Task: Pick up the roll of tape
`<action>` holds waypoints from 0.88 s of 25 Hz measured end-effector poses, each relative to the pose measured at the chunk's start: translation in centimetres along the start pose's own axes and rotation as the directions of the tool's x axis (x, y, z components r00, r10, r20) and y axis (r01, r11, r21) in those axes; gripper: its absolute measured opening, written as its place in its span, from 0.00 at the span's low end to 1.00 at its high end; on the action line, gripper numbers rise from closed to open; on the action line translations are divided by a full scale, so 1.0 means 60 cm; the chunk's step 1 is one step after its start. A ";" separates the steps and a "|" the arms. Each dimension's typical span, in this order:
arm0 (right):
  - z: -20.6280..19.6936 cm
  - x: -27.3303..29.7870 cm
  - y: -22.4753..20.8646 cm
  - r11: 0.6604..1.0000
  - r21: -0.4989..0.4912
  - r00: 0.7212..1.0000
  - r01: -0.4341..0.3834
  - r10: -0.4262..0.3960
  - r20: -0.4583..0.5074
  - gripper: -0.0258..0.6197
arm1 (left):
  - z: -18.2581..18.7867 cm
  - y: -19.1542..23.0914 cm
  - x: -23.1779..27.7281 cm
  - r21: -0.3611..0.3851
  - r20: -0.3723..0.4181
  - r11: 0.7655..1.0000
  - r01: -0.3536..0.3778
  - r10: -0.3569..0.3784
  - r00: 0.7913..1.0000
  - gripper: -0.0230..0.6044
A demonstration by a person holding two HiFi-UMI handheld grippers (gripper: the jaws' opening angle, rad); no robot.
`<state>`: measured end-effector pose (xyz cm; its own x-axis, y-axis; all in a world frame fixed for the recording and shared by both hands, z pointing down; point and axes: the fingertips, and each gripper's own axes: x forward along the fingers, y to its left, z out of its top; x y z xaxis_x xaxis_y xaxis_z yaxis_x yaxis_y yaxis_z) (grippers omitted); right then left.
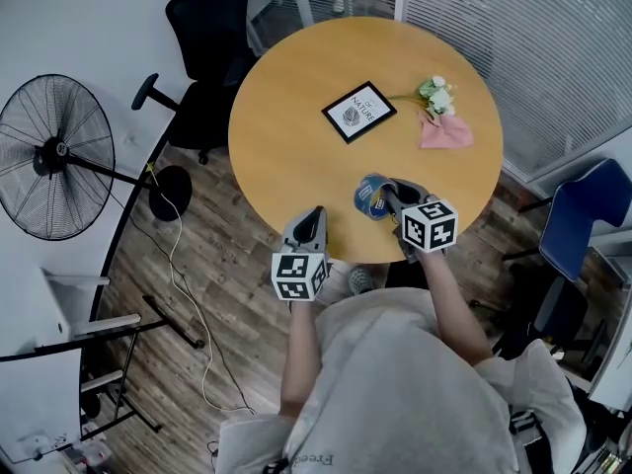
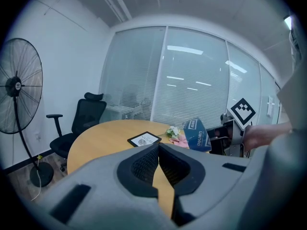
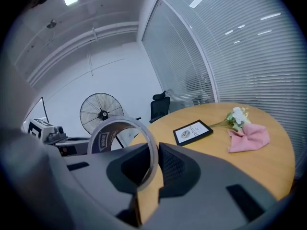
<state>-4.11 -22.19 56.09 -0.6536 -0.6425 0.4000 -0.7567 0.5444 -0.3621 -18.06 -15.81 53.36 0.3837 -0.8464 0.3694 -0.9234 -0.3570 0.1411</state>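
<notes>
Round wooden table in an office with glass walls and blinds, wood floor. Head view: standing fan at left, black office chair behind the table, blue chair at right. On the table: black-framed picture near the middle, small bunch of flowers to its right, pink cloth just beside the flowers. Right tongs over the table's near edge, clamped on the roll of tape, blue-printed, standing on edge. Left tongs at the near edge too, left of the roll, apart from it, nothing in them. Left gripper view: left jaws closed on each other, tips meeting, empty. Past them the frame, flowers and cloth on the table; roll at right, held by the right tongs, looks raised clear of the tabletop. Fan and black chair at left. Right gripper view: right jaws shut on the roll's wall, one pad inside the ring, one outside; ring upright, rising above the jaws. Frame, flowers and cloth lie beyond on the table, fan and black chair behind. Left tongs' marker cube at far left edge.
</notes>
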 end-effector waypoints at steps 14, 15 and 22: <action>0.000 -0.002 -0.003 1.000 0.013 1.000 -0.007 0.007 -0.002 0.10 | 0.002 0.001 0.001 0.005 -0.002 1.000 -0.012 0.012 1.000 0.05; -0.001 -0.002 -0.003 1.000 0.017 1.000 -0.007 0.007 -0.003 0.10 | 0.001 0.002 0.001 0.005 -0.002 1.000 -0.013 0.013 1.000 0.05; -0.011 -0.005 -0.005 1.000 0.030 1.000 -0.011 0.011 -0.003 0.10 | -0.004 0.003 -0.002 0.000 -0.004 1.000 -0.024 0.024 1.000 0.05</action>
<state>-3.68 -21.82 56.63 -0.6617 -0.6351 0.3985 -0.7489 0.5349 -0.3912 -18.26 -15.67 53.58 0.3612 -0.8532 0.3762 -0.9324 -0.3364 0.1323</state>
